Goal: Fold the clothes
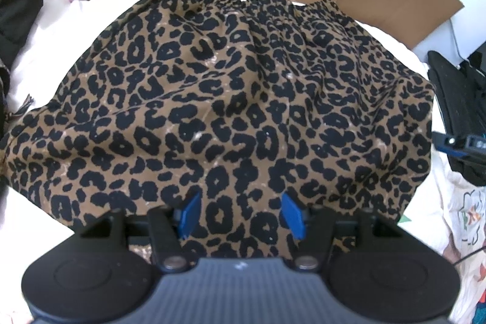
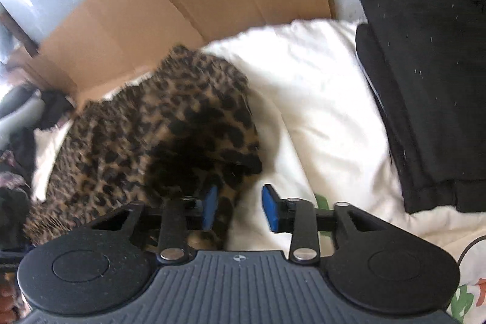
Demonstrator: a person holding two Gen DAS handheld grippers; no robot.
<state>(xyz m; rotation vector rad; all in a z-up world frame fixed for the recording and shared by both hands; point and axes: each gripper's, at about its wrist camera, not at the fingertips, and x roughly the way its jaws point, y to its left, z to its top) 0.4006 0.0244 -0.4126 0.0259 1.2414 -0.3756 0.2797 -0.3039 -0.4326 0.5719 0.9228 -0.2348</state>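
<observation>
Leopard-print skirt point(image 1: 237, 99), brown with black spots, spread flat on a white bed sheet point(image 1: 39, 75), gathered elastic waistband farthest away. Left gripper point(image 1: 241, 213) and right gripper point(image 2: 240, 207): fingers apart, holding nothing.

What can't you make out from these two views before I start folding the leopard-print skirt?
- Near hem of the brown-and-black leopard-print skirt: left wrist view, hidden behind the left gripper.
- Skirt's right edge: right wrist view, motion-blurred near the right gripper.
- Black folded clothes: cut off by the right frame edge.
</observation>
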